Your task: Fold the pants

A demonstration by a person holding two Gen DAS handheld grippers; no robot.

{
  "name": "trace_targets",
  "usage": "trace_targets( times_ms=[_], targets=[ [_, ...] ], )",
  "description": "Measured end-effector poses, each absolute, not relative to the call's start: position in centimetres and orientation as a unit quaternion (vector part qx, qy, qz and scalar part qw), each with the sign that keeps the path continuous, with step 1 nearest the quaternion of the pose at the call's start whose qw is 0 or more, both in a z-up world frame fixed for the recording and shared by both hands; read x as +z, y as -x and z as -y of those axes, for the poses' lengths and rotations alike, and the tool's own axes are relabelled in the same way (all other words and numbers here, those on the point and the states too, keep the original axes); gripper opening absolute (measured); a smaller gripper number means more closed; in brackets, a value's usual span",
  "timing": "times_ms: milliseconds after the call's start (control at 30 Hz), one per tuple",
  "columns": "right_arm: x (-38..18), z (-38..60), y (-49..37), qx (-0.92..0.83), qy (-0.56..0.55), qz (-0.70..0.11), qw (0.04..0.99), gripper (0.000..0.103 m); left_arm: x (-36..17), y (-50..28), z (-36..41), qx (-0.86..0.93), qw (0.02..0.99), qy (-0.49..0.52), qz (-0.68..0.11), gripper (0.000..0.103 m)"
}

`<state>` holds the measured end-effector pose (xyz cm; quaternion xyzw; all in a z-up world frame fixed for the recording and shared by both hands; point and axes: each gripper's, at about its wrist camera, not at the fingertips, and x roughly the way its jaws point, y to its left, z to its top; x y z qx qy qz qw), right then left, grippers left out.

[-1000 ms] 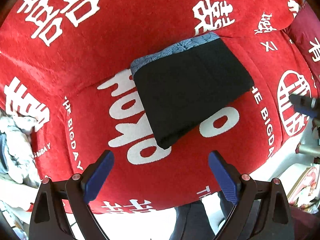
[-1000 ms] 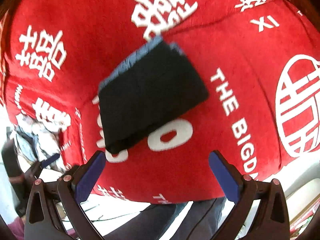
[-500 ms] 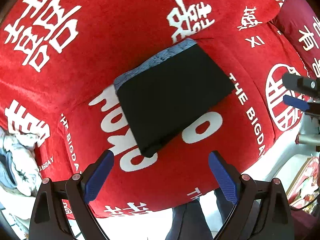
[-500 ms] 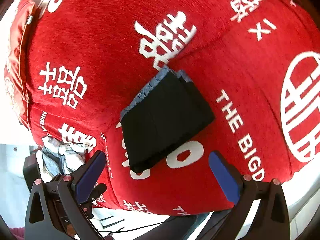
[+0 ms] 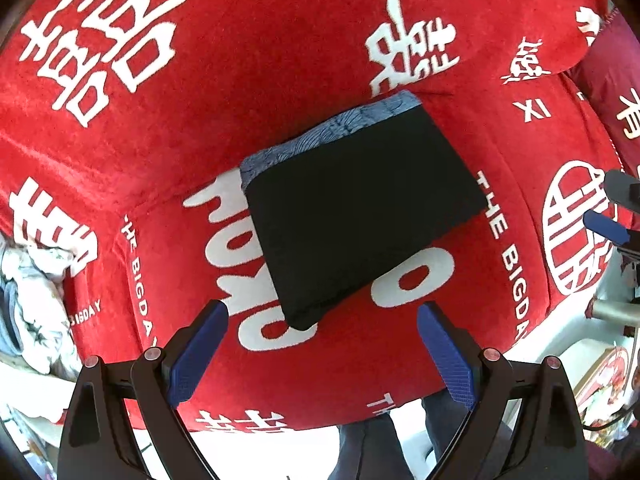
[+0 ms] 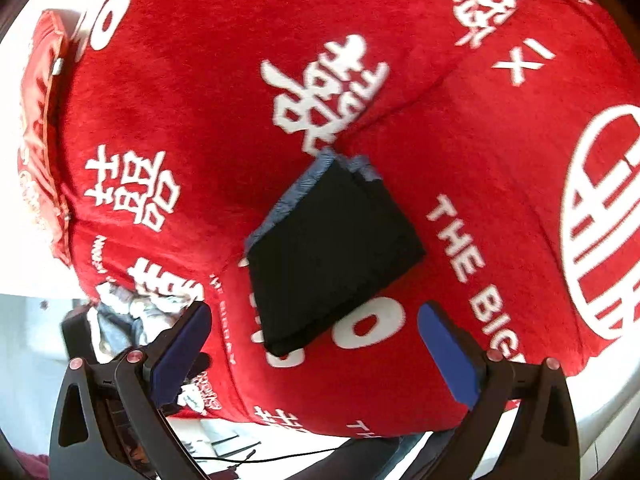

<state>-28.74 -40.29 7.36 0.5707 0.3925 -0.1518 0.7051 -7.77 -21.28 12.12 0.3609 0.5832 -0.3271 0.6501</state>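
The black pants lie folded into a compact rectangle on the red cover, with a blue patterned band along the far edge. In the right wrist view the same pants sit ahead of the fingers. My left gripper hovers open above the near corner of the bundle, holding nothing. My right gripper is open too, raised well above the cover with nothing between its blue pads. At the right edge of the left wrist view, part of the right gripper shows.
A red cover with white characters and lettering spreads over the whole surface. A heap of pale clothes lies off its left edge. Legs in dark trousers stand below the front edge. A red cushion sits far left.
Both grippers have drawn back and up from the folded pants, which look smaller in the right wrist view. The pants lie still. Both grippers stay open.
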Motion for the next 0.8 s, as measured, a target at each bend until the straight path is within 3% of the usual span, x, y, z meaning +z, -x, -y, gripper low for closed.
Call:
trace_targets(
  times_ms=[233,800],
  targets=[
    [5.6,39.4,26.0,-0.121,-0.557,-0.441,0.693,0.103,9.6,7.4,20.7,-0.304,0.642,-0.363,-0.603,0.096],
    [2.3,43.2,29.0,-0.165,-0.553,-0.498,0.647,0.103,5.0,2.7,20.0,-0.253,0.653,-0.294,-0.651,0.096]
  ],
)
